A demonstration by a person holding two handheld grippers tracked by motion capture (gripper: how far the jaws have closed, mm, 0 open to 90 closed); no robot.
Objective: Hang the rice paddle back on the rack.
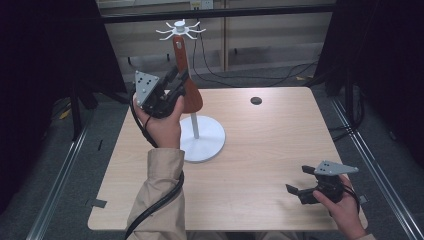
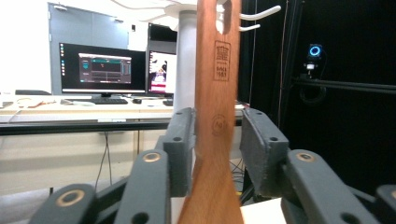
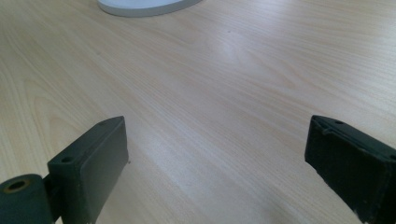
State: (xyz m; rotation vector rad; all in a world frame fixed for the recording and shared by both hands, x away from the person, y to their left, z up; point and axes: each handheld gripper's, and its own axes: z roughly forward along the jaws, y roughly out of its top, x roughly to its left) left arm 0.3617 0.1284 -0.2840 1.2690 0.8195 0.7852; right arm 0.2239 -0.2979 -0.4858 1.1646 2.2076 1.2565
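Straddling the wooden spatula (image 2: 215,116), the left gripper (image 2: 215,140) has its two jaws set to either side of the handle in the centre of the left gripper view. A sliver of daylight shows between the right pad and the wood; the left pad sits so close that I cannot tell if it touches, so the hold reads as loosened rather than clamped. The spatula's blade is cut off by the bottom edge there, and its top by the upper edge, where the hanging hole sits near one hook of the white hook stand (image 2: 184,60). In the high view the left gripper (image 1: 172,87) is upper left of centre, covering the middle of the spatula (image 1: 192,97), which hangs from the stand (image 1: 200,140); the crown of hooks at top centre is too small and pale to count surely, perhaps eight.

One right gripper (image 1: 301,181) rests at the lower right of the high view, jaws wide apart with nothing between them; the right gripper view shows its two pads (image 3: 95,163) over bare wooden table (image 3: 224,93), with the stand's round base (image 3: 144,5) cut off at the top edge. One small dark disc (image 1: 256,100) lies upper right on the table (image 1: 270,150). Two monitors (image 2: 102,67) glow at the left of the left gripper view.
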